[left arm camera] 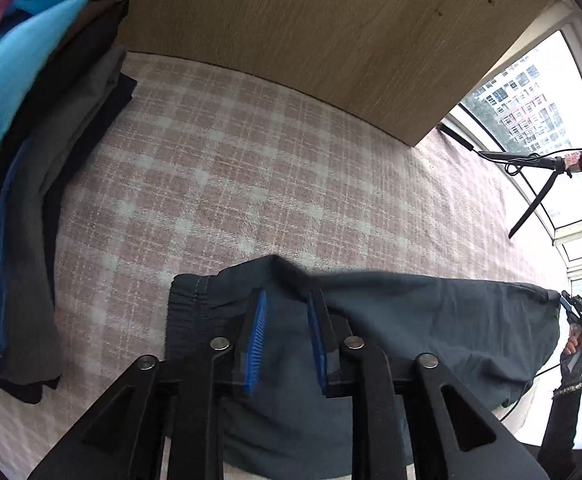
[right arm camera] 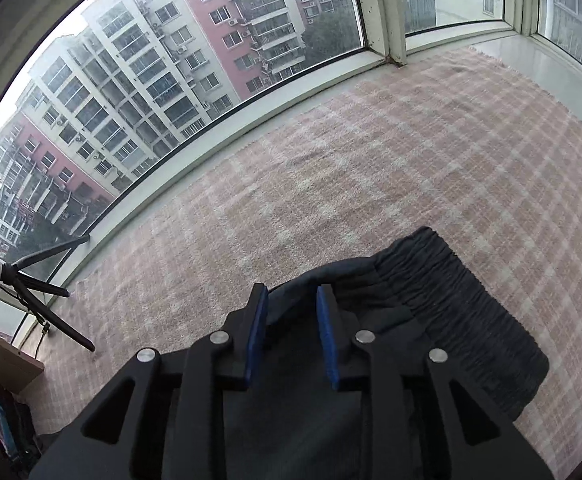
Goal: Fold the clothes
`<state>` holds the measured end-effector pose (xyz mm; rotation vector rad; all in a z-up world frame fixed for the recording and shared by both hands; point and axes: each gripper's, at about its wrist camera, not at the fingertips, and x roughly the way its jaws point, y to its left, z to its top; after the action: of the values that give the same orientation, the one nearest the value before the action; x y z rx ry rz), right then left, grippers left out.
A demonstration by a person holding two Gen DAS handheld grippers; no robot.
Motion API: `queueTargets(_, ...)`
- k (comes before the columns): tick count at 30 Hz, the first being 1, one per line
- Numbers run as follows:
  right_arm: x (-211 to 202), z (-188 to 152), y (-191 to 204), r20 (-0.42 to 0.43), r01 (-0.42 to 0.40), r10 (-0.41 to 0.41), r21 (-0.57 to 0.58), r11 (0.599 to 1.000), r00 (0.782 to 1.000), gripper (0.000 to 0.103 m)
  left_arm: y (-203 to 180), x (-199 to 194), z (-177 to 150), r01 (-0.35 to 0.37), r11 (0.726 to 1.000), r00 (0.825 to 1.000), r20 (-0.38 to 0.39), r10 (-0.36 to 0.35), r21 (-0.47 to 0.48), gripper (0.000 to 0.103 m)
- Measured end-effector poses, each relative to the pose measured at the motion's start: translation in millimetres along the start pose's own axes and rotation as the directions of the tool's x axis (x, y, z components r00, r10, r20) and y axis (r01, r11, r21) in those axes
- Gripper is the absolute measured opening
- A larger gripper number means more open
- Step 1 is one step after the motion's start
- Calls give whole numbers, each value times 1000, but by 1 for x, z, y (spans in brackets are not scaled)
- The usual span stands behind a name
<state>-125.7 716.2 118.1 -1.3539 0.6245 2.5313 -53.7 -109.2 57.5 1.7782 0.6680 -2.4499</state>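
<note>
Left of the dark garment (left arm camera: 411, 320), your stack of folded clothes (left arm camera: 31, 200) lies on the pink checked blanket (left arm camera: 231, 160); a wooden panel (left arm camera: 331, 40) stands beyond, a tripod (left arm camera: 531, 184) to its right. Your left gripper (left arm camera: 287, 300) and right gripper (right arm camera: 291, 294) have jaws slightly spread, garment fabric between unpinched. Its elastic waistband (right arm camera: 451, 300) is ribbed.

Soft daylight from the window (right arm camera: 195, 60), heavy fisheye bending, dark vignetted corners.
</note>
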Motion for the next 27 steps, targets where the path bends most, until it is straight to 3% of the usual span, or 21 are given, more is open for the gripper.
queueTargets(3,-36,-22,16,27,-88,91,-78,993,996,26,15,-30,-14,-19,1000,999,50,18,14,31)
queueTargets(5,-61,-40,28,34,-166,172,-133,977,985,25,28,-35,-25,-9,1000,999,38,9,7,31)
queueTargets(8,-94,-92,75,-23,-277,284,-303,912,959,26,41,-30,-43,-6,1000,1000,9,6,7,31)
queueTargets(10,-107,-141,113,-92,-313,305,-449,837,948,26,43,-22,-55,-3,1000,1000,-6,3,12,31)
queueTargets(11,-109,-169,132,-109,-297,284,-533,792,953,29,44,-18,-61,0,1000,1000,-14,1,13,31)
queueTargets(14,-107,-254,184,-111,-209,196,-772,600,974,30,39,-10,-73,-15,999,1000,-20,16,44,31)
queueTargets(17,-99,-314,218,-166,-243,214,-878,413,963,30,36,-8,-81,-11,998,1000,-24,12,67,32)
queueTargets(20,-90,-352,250,-152,-202,197,-944,263,969,30,38,-5,-83,7,998,999,-32,-5,67,32)
queueTargets(25,-55,-380,274,-136,-140,45,-985,100,990,30,38,3,-84,9,996,999,-43,-5,88,34)
queueTargets(26,-51,-382,272,-140,-141,11,-987,83,990,22,38,4,-84,10,996,999,-42,-7,92,34)
queueTargets(27,-47,-383,270,-158,-156,-22,-985,74,987,9,37,5,-82,8,995,999,-41,-4,100,36)
